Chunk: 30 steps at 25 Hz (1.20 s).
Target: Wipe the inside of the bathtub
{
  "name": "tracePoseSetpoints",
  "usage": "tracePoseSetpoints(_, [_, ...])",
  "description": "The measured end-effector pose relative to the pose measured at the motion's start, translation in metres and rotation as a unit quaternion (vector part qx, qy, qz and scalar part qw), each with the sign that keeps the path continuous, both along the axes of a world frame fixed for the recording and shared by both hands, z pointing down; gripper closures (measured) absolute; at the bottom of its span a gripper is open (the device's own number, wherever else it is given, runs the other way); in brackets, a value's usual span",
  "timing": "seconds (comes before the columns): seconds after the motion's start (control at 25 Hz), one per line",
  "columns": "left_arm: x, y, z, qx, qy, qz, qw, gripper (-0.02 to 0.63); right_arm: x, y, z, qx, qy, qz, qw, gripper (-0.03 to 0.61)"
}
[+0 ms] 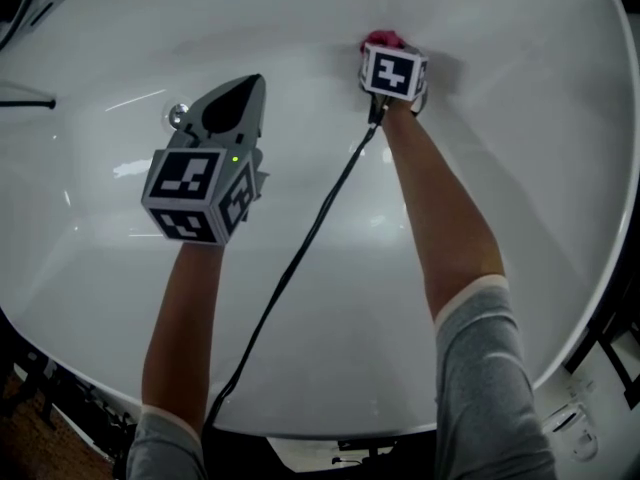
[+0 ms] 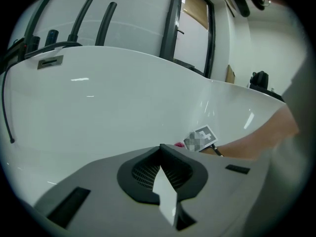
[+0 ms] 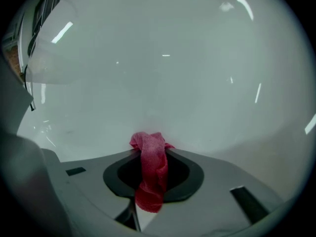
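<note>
The white bathtub [image 1: 520, 148] fills the head view, and both grippers are down inside it. My right gripper [image 1: 392, 50] is at the far wall, shut on a red cloth [image 3: 149, 169] whose bunched end [image 1: 383, 39] presses against the tub's surface. In the right gripper view the cloth hangs through the jaws and touches the white wall [image 3: 158, 83]. My left gripper [image 1: 243, 90] hovers over the tub floor at the left, shut with nothing between its jaws. Its tip [image 2: 162, 149] points at the far tub wall [image 2: 108, 112].
A chrome drain fitting [image 1: 178, 116] sits on the tub floor just left of the left gripper. A black cable [image 1: 300, 258] runs from the right gripper back toward me. Dark pipes and a frame [image 2: 94, 14] stand beyond the tub rim.
</note>
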<state>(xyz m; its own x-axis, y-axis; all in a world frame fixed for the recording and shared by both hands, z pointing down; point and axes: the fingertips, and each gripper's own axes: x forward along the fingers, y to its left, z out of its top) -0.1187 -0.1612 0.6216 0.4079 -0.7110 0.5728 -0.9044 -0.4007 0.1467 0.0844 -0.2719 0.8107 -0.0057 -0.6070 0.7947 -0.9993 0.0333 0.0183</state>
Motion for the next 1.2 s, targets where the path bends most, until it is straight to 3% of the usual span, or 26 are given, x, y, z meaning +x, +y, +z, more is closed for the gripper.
tracePoseSetpoints(0.28, [0.009,-0.001,-0.051,0.013,0.004,-0.004,0.9999,0.607,0.011,-0.017,-0.08,0.039,0.0,-0.019,0.999,0.495])
tracePoseSetpoints(0.96, [-0.018,0.019,-0.194,0.02,0.001,-0.045,0.9988,0.607,0.006,-0.055,-0.276,0.082,0.0,-0.027,0.996,0.495])
tracePoseSetpoints(1.2, [-0.03,0.038,-0.227,0.017,0.004,-0.06,0.998,0.607,0.001,-0.068,-0.34,0.13,0.007,-0.041,0.991,0.494])
